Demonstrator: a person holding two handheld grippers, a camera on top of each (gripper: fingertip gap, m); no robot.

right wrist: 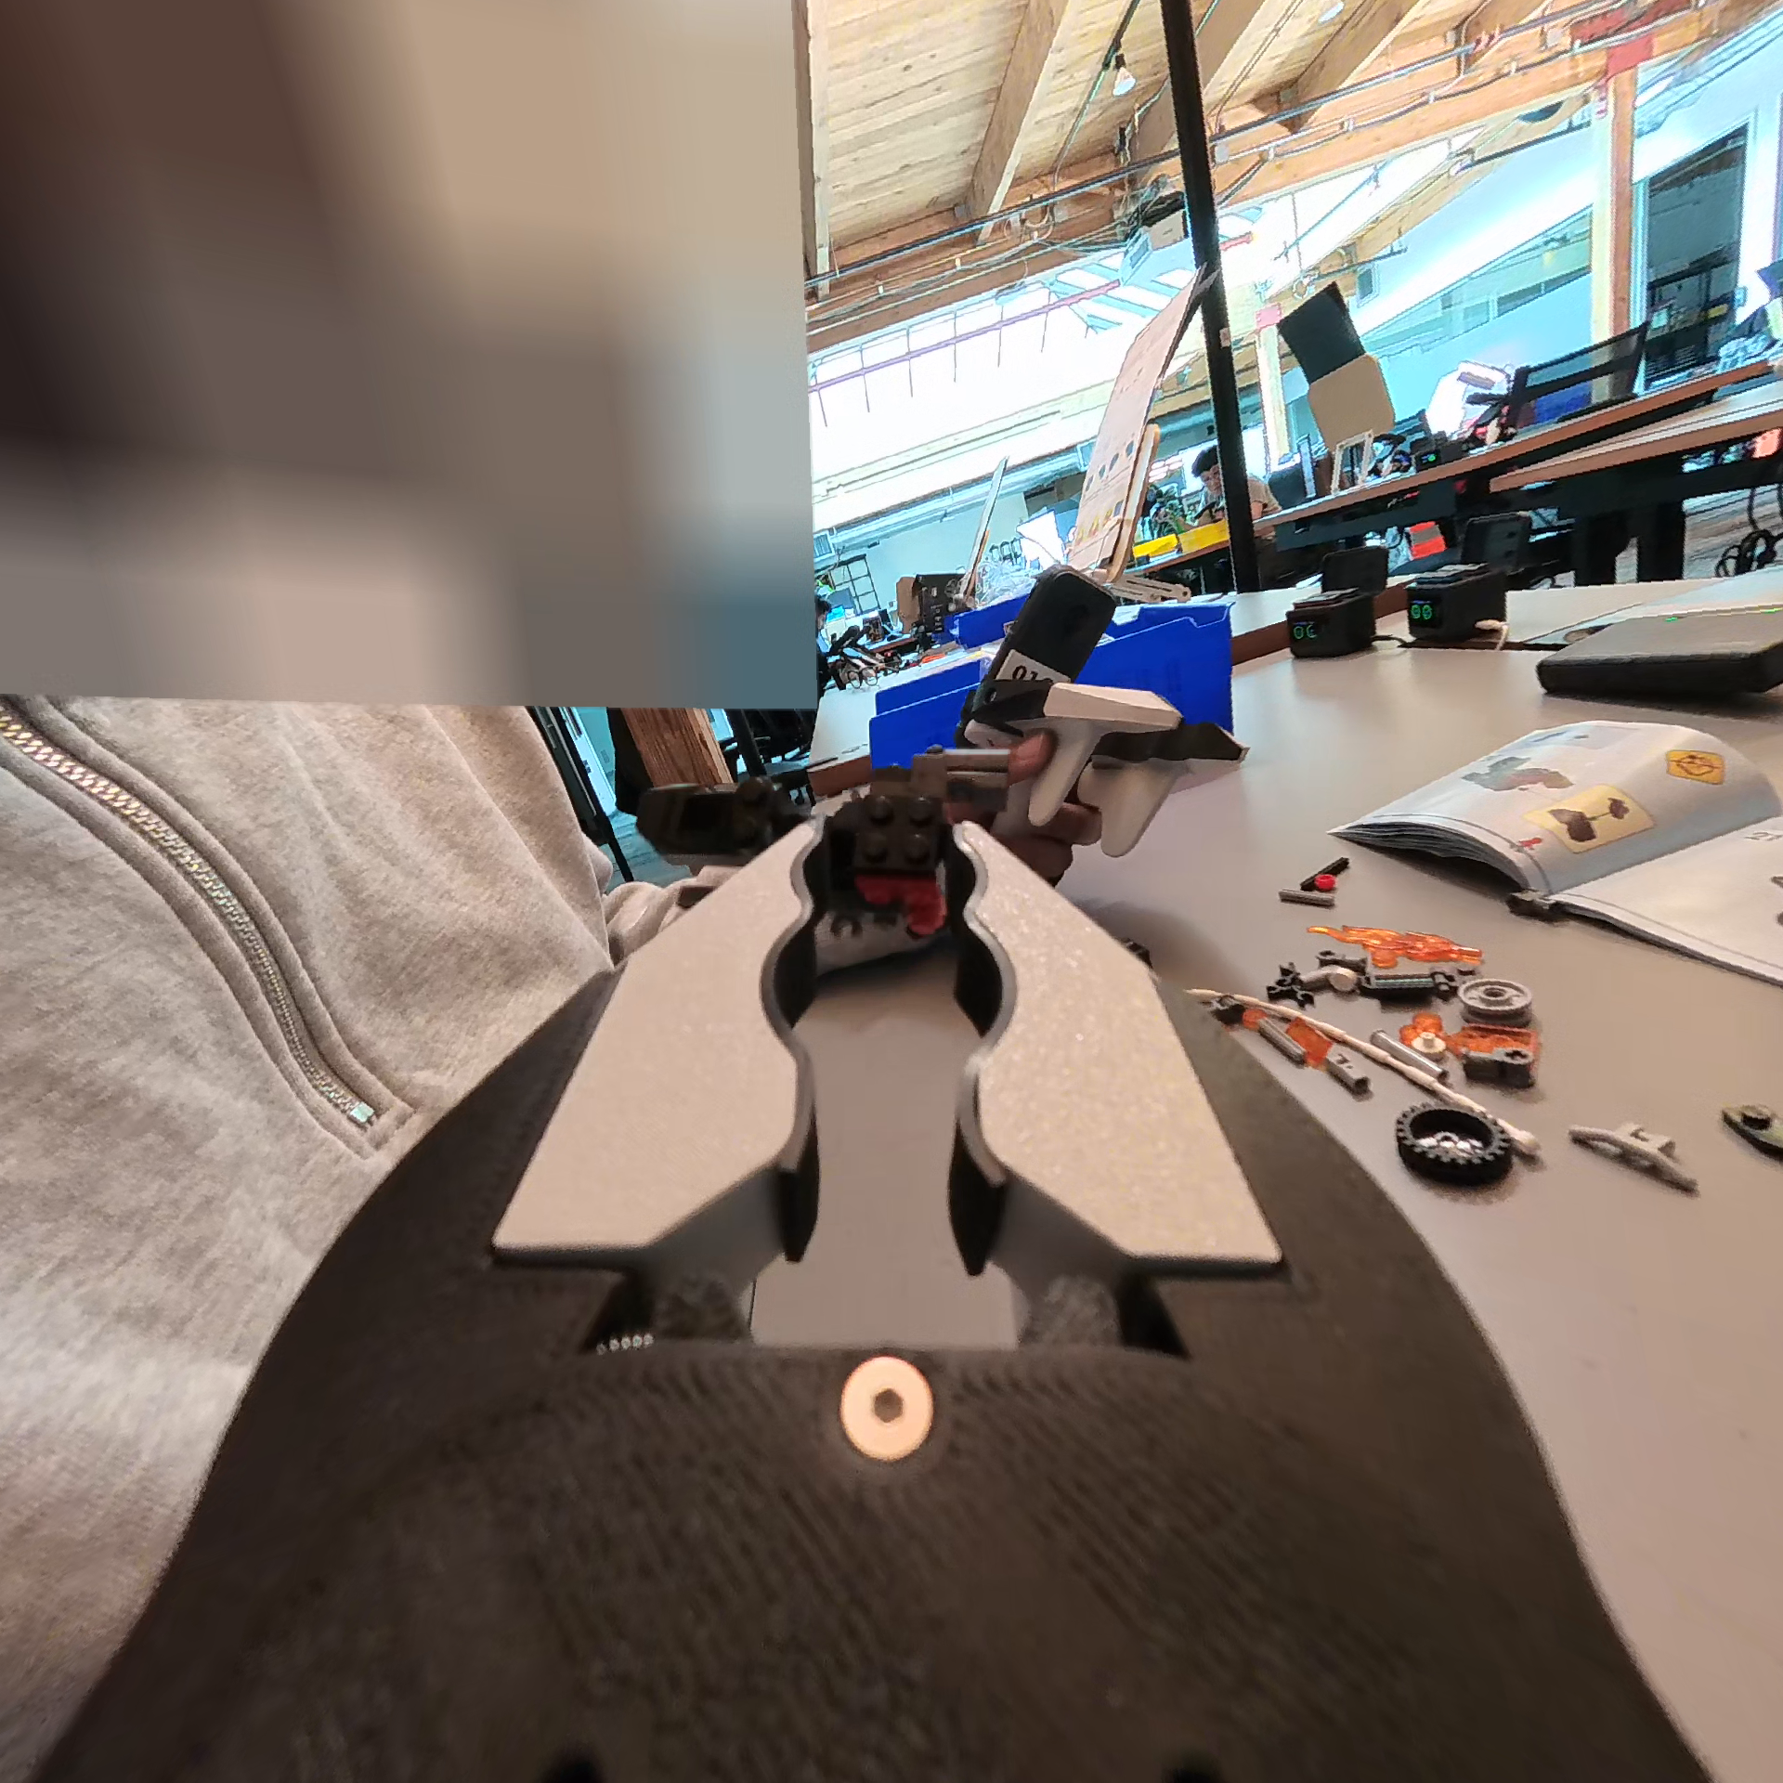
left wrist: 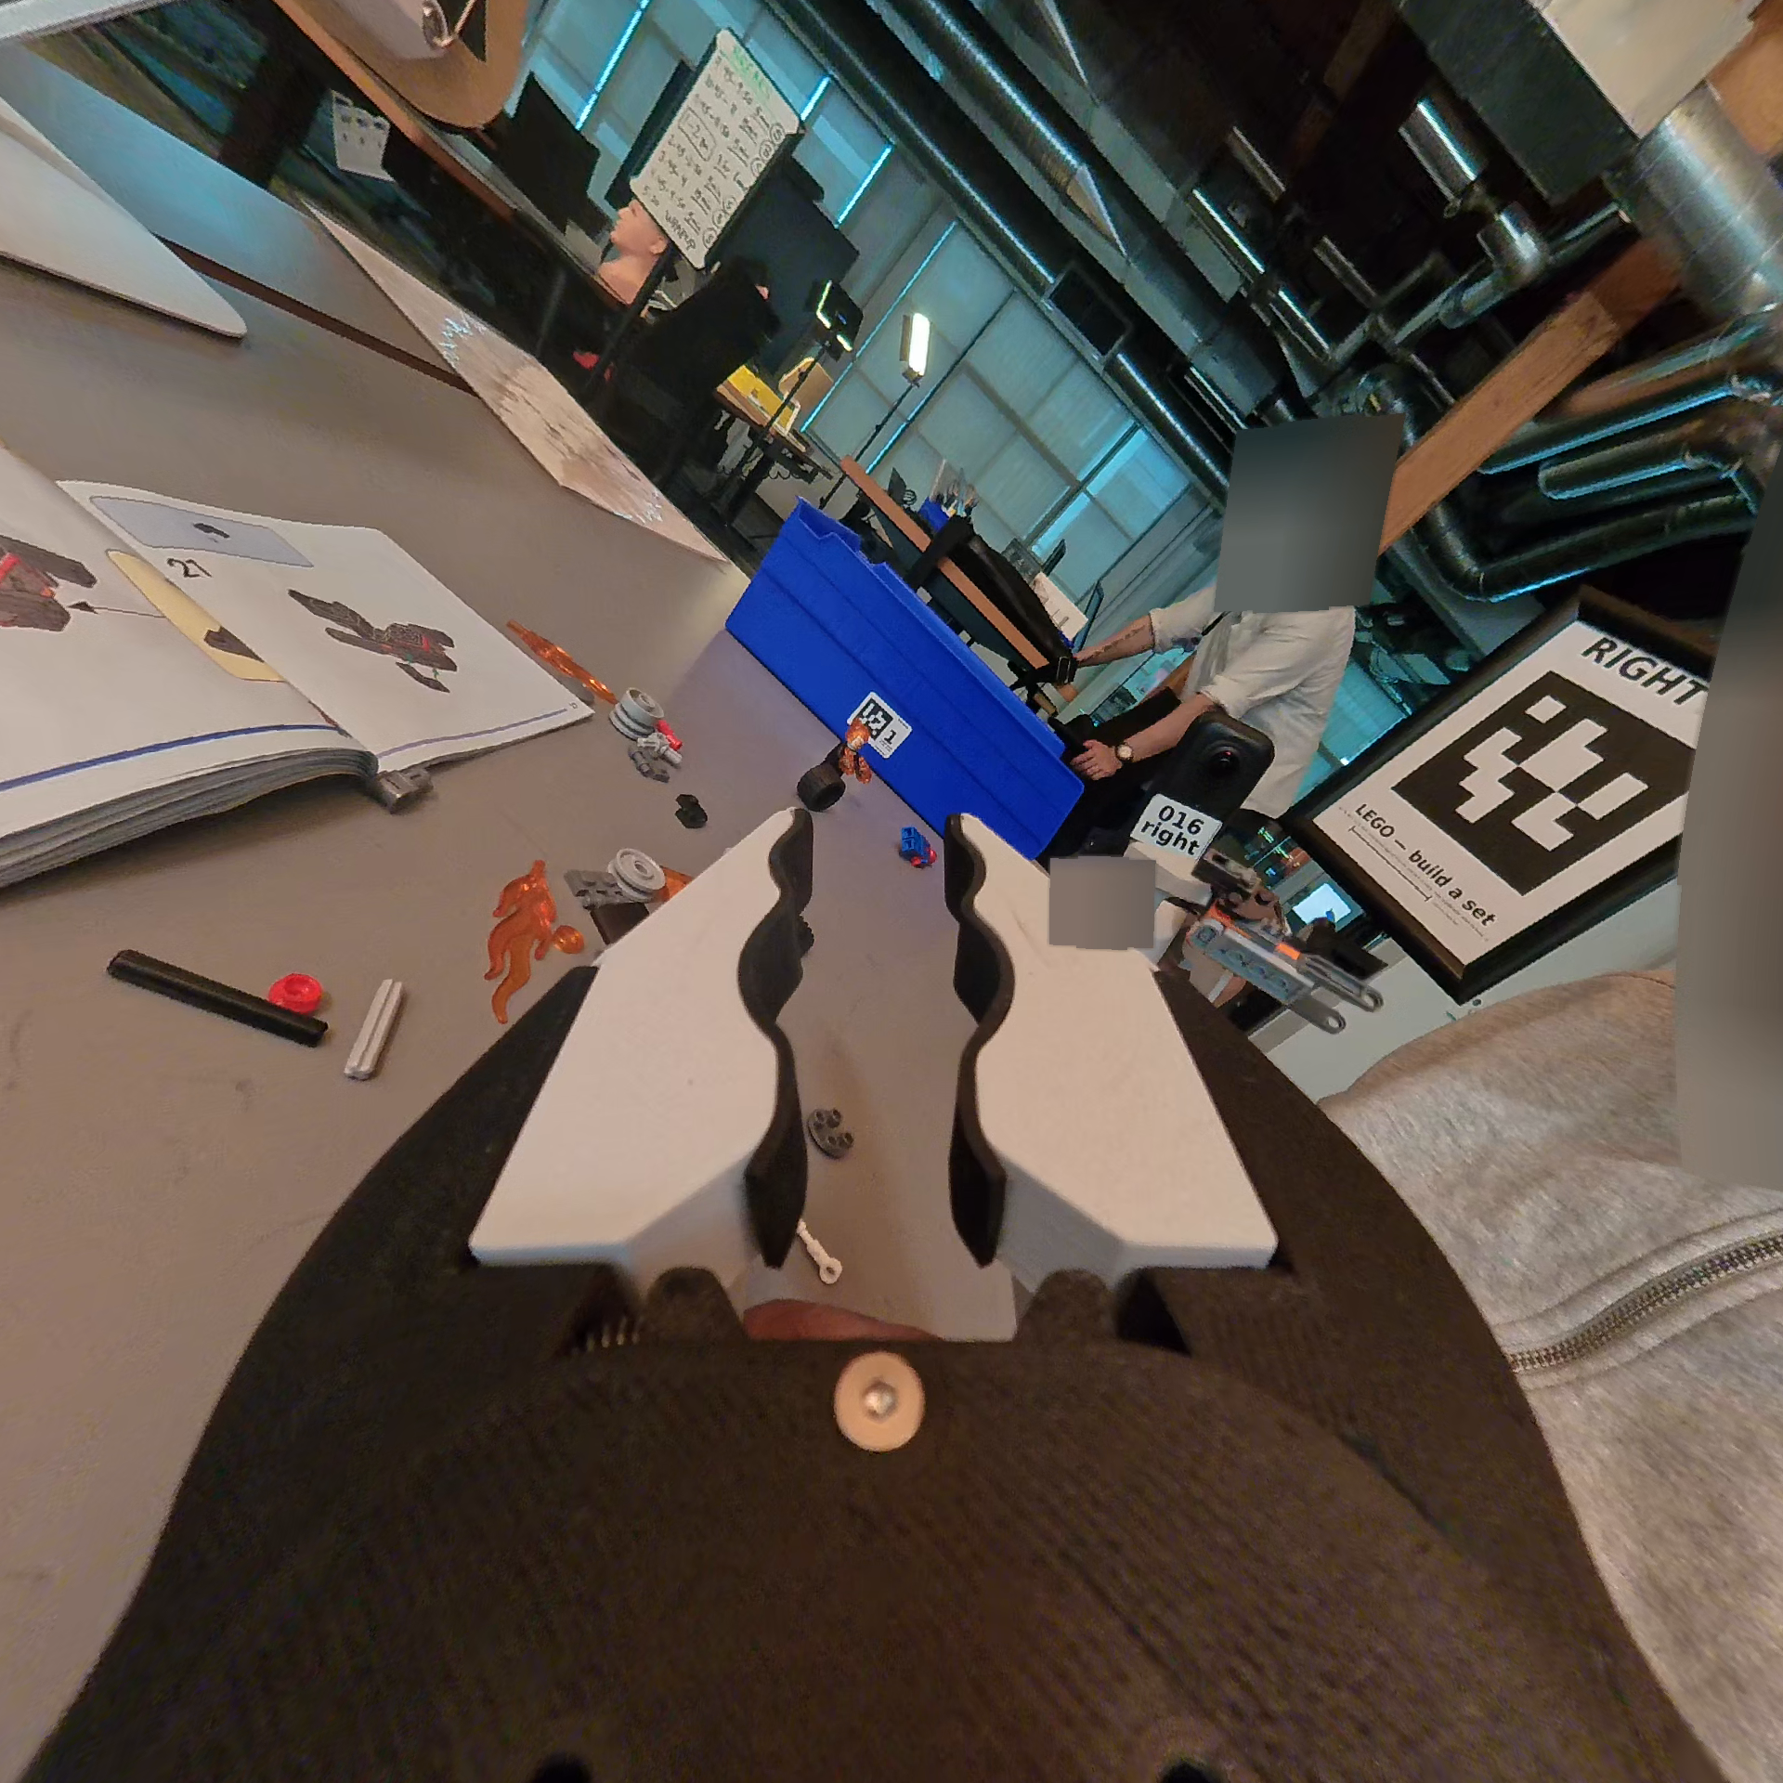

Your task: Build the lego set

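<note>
A grey table carries everything here. At the left of the left wrist view an open instruction booklet lies on it, with a small grey piece just at its lower edge. Below the booklet lie a black axle, a red round stud touching it, and a light grey bar beside them. Near the middle are an orange flame piece, grey round pieces, a small black tyre and a blue storage bin. In the right wrist view a black wheel lies at the right, near more orange and grey parts.
</note>
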